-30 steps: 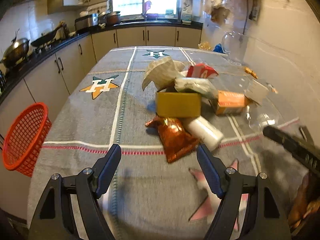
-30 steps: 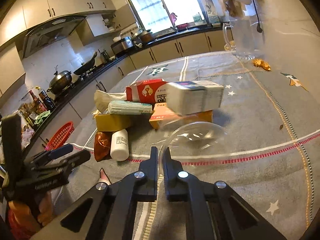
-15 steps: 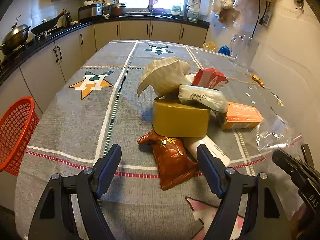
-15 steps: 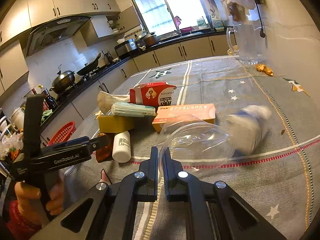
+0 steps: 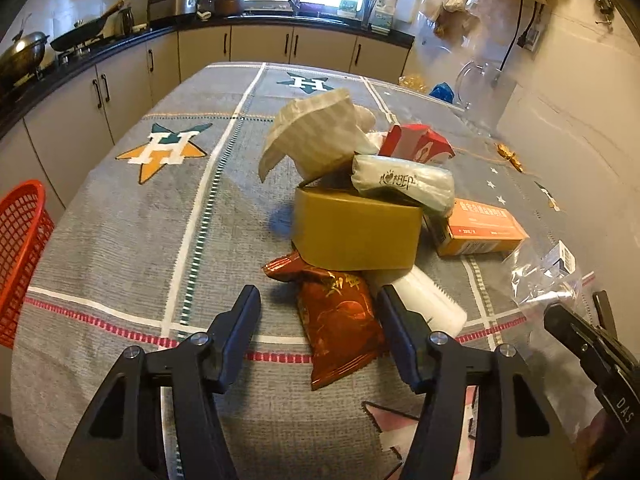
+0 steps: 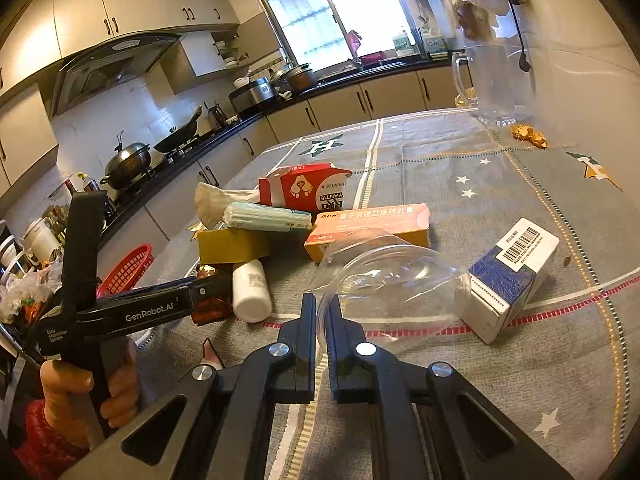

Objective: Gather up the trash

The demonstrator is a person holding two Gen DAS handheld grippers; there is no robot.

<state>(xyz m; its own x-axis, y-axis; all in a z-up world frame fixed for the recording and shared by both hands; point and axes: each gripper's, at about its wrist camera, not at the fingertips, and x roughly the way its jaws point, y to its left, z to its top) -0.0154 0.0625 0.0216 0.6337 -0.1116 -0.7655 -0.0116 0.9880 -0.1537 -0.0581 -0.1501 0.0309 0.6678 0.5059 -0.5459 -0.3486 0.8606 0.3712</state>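
Observation:
My right gripper (image 6: 321,305) is shut on the edge of a clear plastic bag (image 6: 384,276); a white and blue box (image 6: 510,276) sits in the bag's far end on the table. My left gripper (image 5: 318,300) is open, its jaws on either side of a red snack packet (image 5: 340,316). Behind the packet lie a white bottle (image 5: 430,300), a yellow box (image 5: 356,232), a wipes pack (image 5: 404,182), a red carton (image 5: 420,144), an orange box (image 5: 478,228) and a crumpled paper bag (image 5: 316,136). The bag also shows in the left wrist view (image 5: 544,276).
A red mesh basket (image 5: 20,252) stands beside the table's left edge. A glass pitcher (image 6: 494,84) and gold wrappers (image 6: 528,135) sit at the far right by the wall. Kitchen counters with pots run along the left and back.
The left gripper moved forward to the snack packet. The right gripper has drawn the clear bag back and down; the white and blue box came to rest on the table inside it.

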